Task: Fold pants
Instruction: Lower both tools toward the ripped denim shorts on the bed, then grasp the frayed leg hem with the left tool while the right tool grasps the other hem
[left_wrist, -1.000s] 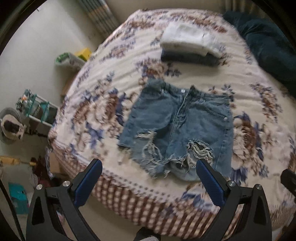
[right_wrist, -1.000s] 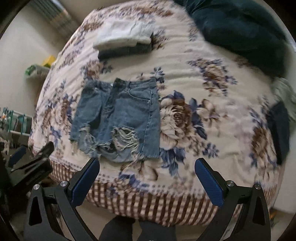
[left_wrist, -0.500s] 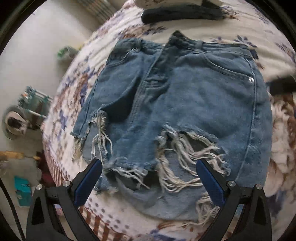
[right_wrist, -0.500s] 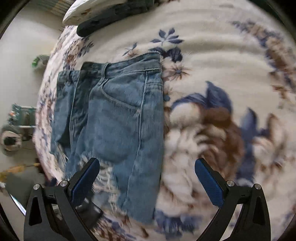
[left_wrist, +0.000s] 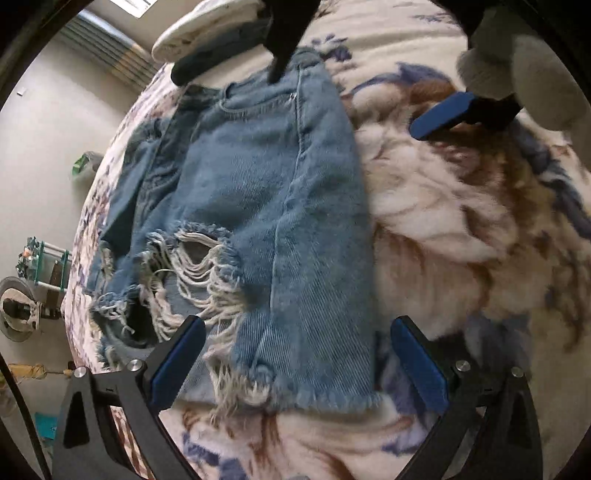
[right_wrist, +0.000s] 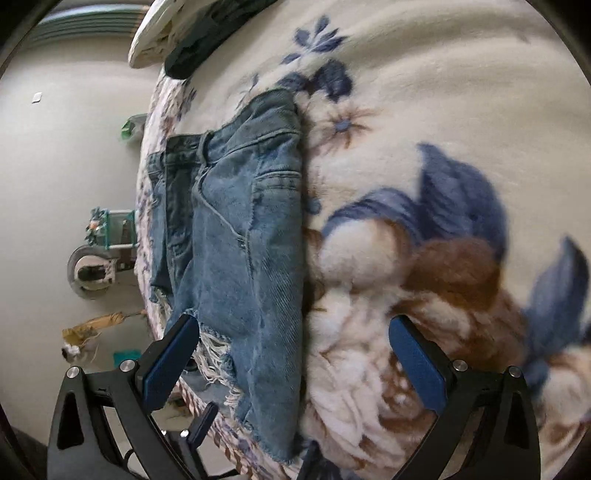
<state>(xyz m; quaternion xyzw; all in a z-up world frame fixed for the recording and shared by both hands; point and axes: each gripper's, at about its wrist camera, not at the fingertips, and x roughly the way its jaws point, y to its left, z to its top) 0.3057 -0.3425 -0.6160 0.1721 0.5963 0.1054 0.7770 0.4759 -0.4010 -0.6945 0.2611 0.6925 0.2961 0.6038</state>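
Ripped, frayed blue denim shorts (left_wrist: 258, 206) lie flat on a floral blanket (left_wrist: 461, 229), waistband far, hems near. My left gripper (left_wrist: 299, 358) is open, low over the right leg's hem, its fingers astride the shorts' right side edge. My right gripper (right_wrist: 291, 354) is open, low over the right side seam of the shorts (right_wrist: 243, 236) nearer the waistband. In the left wrist view, the right gripper's blue finger (left_wrist: 443, 114) shows at the upper right, beside the shorts' waist.
A stack of folded clothes, white on dark (left_wrist: 207, 40), lies beyond the waistband. The bed's left edge drops to the floor, with a small shelf (left_wrist: 48, 258) and clutter by the wall.
Both grippers have dropped much closer to the blanket and moved to the shorts' right side edge. Both stay open. The shorts have not moved.
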